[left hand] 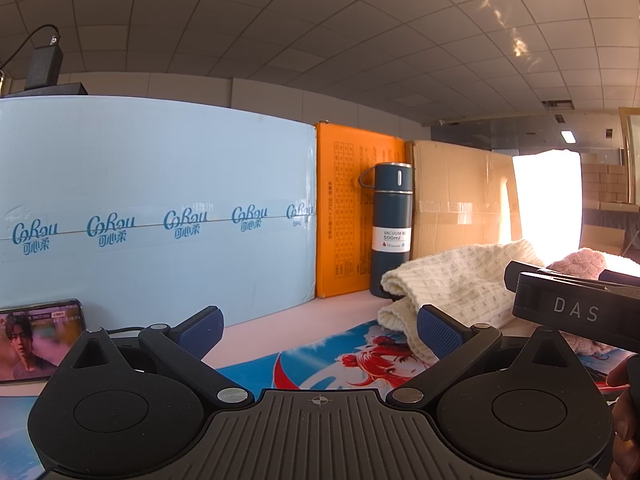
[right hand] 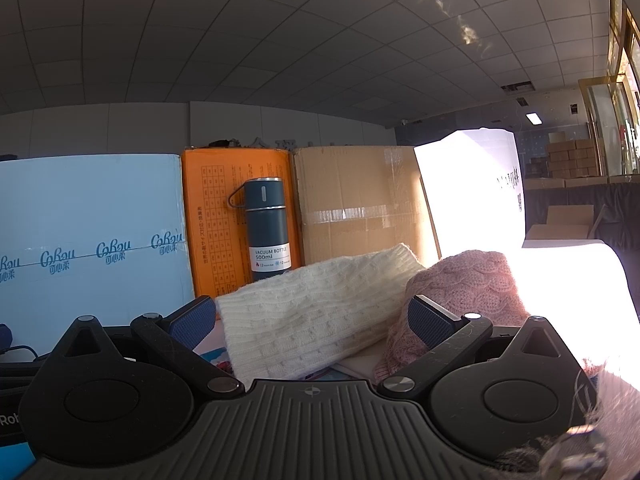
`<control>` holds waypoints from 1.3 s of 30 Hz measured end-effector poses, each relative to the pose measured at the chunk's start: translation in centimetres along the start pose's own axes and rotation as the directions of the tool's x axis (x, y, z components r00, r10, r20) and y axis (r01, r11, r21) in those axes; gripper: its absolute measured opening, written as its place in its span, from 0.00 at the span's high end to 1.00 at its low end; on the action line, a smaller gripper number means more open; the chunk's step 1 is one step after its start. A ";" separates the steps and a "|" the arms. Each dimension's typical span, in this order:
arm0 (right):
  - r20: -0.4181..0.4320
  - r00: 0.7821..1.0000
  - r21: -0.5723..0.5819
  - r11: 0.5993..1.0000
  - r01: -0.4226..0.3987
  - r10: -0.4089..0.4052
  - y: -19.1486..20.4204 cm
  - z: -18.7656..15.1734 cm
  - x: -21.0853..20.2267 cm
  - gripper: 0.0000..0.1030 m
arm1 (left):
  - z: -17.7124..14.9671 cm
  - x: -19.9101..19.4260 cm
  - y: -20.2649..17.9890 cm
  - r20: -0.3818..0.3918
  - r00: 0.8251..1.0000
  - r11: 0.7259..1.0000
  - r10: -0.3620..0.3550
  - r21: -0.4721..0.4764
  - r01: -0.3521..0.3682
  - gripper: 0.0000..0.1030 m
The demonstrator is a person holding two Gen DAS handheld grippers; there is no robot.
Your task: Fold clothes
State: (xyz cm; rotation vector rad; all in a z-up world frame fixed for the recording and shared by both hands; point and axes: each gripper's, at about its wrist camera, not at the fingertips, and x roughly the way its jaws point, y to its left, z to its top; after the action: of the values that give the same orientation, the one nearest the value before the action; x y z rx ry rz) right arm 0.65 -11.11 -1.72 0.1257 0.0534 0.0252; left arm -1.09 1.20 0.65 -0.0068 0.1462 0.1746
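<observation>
Both my grippers, left (left hand: 320,330) and right (right hand: 312,318), gape empty; cream sweater (right hand: 312,316) folded mid-bench, boxes (left hand: 160,200) walling the far edge.

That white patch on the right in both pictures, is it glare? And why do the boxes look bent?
Right wrist view: sunlight overexposes the white panel, washing out detail beside the pink knit. Left wrist view: the same blown-out patch; the blue box bows from fisheye distortion.

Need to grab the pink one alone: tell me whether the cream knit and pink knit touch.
Touching. The right wrist view shows the cream knit lying against the pink knit, no gap between.
</observation>
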 end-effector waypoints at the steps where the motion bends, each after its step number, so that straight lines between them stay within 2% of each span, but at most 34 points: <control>1: 0.000 1.000 0.000 1.000 0.000 0.000 0.0 0.0 0.0 0.00 | 0.0 0.0 0.0 0.000 1.000 1.000 0.000 0.000 0.000 0.00; 39: 0.000 1.000 -0.003 1.000 0.000 0.000 0.2 0.2 -0.2 0.00 | 0.1 0.1 -0.1 -0.001 1.000 1.000 0.001 0.001 -0.001 0.00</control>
State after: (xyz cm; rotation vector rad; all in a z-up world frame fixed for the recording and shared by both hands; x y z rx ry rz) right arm 0.47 -10.94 -1.52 0.1229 0.0539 0.0248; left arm -0.94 1.14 0.73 -0.0059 0.1471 0.1755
